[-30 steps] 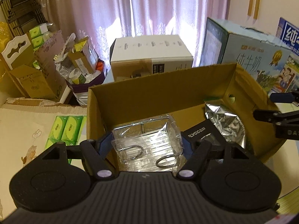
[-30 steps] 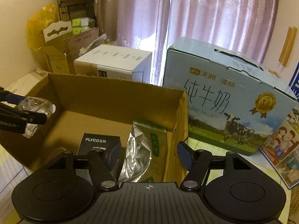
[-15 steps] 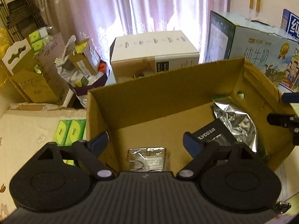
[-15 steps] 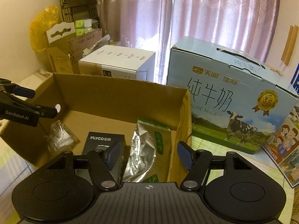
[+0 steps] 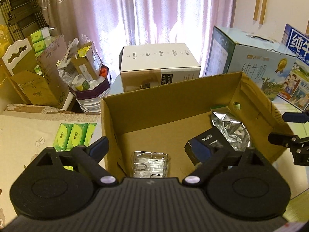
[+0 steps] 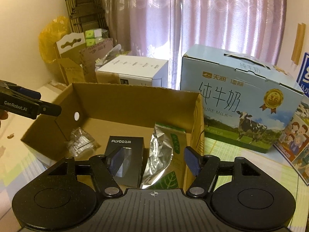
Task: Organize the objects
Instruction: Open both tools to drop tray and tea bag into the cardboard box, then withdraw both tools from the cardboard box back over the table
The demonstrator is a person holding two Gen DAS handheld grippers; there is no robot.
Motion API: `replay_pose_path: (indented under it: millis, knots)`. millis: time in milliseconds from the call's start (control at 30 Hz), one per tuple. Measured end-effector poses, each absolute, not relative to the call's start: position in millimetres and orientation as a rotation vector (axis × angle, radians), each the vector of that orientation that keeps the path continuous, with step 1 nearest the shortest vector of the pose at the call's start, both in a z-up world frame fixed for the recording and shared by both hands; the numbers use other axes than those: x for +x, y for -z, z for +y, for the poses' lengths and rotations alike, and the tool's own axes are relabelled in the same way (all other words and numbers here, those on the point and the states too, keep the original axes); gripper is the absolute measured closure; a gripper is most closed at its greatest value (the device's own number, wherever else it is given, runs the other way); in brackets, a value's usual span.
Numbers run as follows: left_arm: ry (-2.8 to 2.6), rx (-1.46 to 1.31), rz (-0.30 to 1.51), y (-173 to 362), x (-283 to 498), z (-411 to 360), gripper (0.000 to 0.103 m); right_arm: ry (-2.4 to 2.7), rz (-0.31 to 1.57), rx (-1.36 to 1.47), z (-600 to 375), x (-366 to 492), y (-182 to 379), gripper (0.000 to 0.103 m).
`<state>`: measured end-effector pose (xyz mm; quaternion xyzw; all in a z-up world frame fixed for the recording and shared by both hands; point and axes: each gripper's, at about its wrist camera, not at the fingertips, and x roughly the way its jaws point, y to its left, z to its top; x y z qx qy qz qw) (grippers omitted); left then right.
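Since a second ago the clear plastic packet of metal hooks (image 5: 149,163) has left the left gripper (image 5: 149,147), which then clamped it above the box, and now lies on the floor of the open brown cardboard box (image 5: 173,100), against its left end. That gripper's jaws now stand wide apart with nothing between them, hovering above the box's near-left corner.

Largest of all, the pink patterned curtain (image 6: 202,19) fills the back of both views. Before it, right of the cardboard box, stands the pale blue milk carton case with a cow picture (image 6: 241,100); it sits close beside the box's right wall. Behind the box is a white and tan rectangular carton (image 5: 160,67).

Inside the cardboard box three things lie in a row. A crumpled silver foil pouch with green print (image 6: 164,152) leans along the right wall. Just beside it, to the left, is a black rectangular FLYCO box (image 6: 125,154), and well apart from that, at the left end, the clear packet (image 6: 81,143).

Right gripper (image 6: 154,160) hangs over the box's near-right corner, jaws spread wide and holding nothing; its left fingertip (image 6: 115,160) shows in front of the black box, its right fingertip (image 6: 191,160) over the box's right wall.
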<state>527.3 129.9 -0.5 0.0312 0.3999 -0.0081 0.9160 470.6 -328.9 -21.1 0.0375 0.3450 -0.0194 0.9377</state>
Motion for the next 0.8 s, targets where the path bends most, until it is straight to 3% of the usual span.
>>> replay_pose_path:
  millis: [800]
  knots:
    - [0.062,-0.011,0.763,-40.7,412.6,124.7,0.012,0.098,0.601,0.288,-303.9,348.1,-16.4,0.034]
